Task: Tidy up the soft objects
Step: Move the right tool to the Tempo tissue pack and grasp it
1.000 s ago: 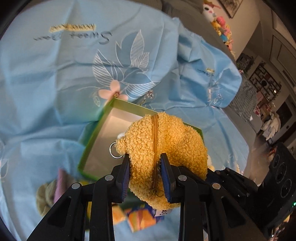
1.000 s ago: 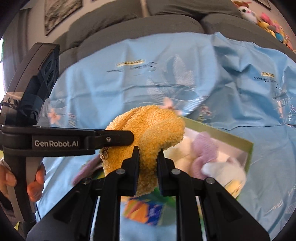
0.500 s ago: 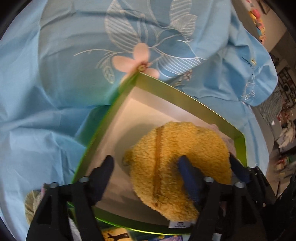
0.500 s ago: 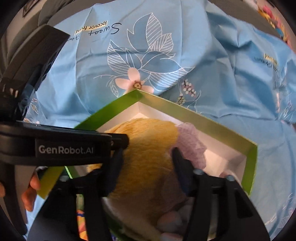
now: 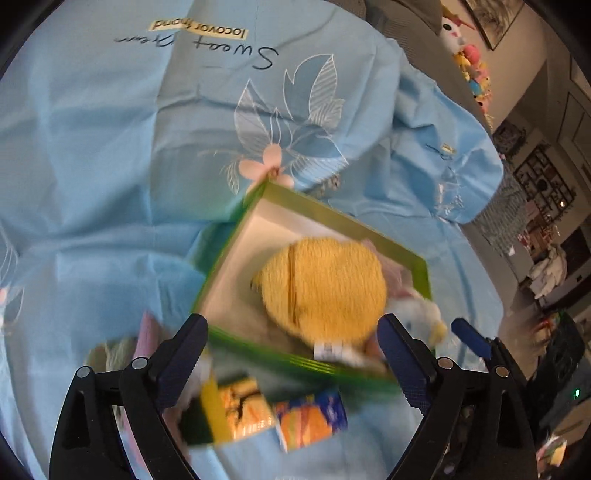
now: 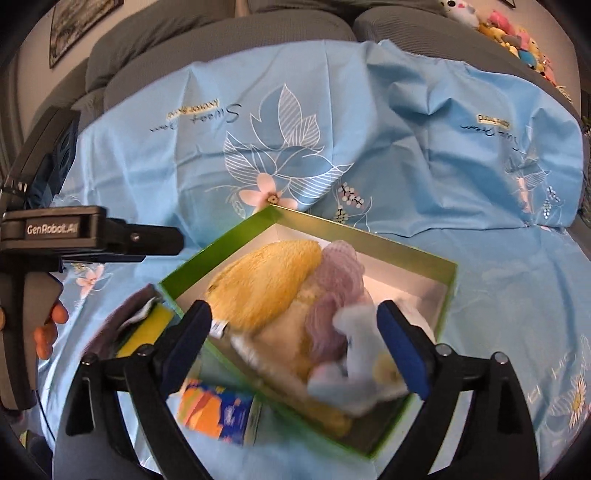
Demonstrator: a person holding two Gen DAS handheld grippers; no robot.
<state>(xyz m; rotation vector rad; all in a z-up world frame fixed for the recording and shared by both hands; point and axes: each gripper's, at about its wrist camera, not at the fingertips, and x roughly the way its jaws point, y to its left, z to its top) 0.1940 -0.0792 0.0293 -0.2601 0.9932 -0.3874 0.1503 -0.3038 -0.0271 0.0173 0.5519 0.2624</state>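
A fuzzy yellow plush pouch (image 5: 325, 288) with a zip lies inside the green-rimmed box (image 5: 343, 221) on the blue cloth. It also shows in the right wrist view (image 6: 266, 280), next to a lilac plush (image 6: 336, 295) and a white and pale blue plush (image 6: 354, 354) in the same box (image 6: 369, 236). My left gripper (image 5: 291, 358) is open and empty above the box's near edge. My right gripper (image 6: 295, 339) is open and empty above the box. The left gripper's body (image 6: 88, 236) shows at the left of the right wrist view.
An orange and blue packet (image 5: 310, 417) and a yellow-edged item (image 5: 210, 410) lie just in front of the box. More soft items (image 5: 122, 350) lie at the left. A grey sofa (image 6: 221, 33) rises behind the blue cloth (image 6: 369, 110), with plush toys (image 6: 517, 37) on top.
Both grippers were shut on the yellow pouch a second ago. They lowered it into the box, opened wide, and have now drawn back from it.
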